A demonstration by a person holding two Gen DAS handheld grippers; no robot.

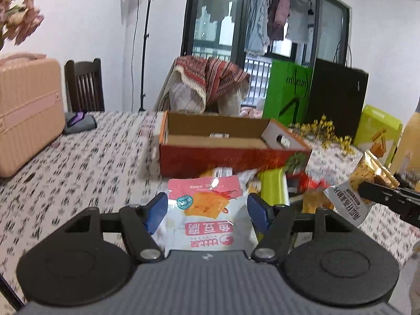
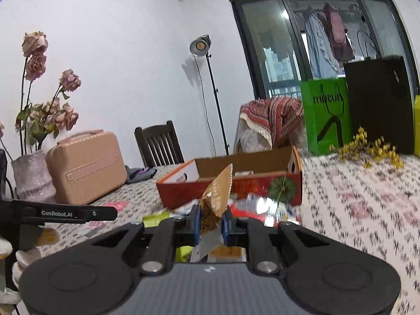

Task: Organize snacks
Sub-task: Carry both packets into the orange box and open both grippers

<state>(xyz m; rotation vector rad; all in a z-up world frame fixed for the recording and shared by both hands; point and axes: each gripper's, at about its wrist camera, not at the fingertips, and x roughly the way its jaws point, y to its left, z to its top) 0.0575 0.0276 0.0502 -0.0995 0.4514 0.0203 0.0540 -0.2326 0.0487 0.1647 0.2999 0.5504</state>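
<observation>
The left gripper (image 1: 207, 211) has its blue pads pressed against both sides of a white and pink snack pouch (image 1: 207, 210), held up above the patterned tablecloth (image 1: 78, 162). Beyond it an open red cardboard box (image 1: 231, 155) sits mid-table, loose snack packets (image 1: 270, 186) heaped against its near wall. To the right, the right gripper (image 2: 211, 225) is clamped tight on a gold and brown snack packet (image 2: 216, 197), its upper end tilting toward the box
</observation>
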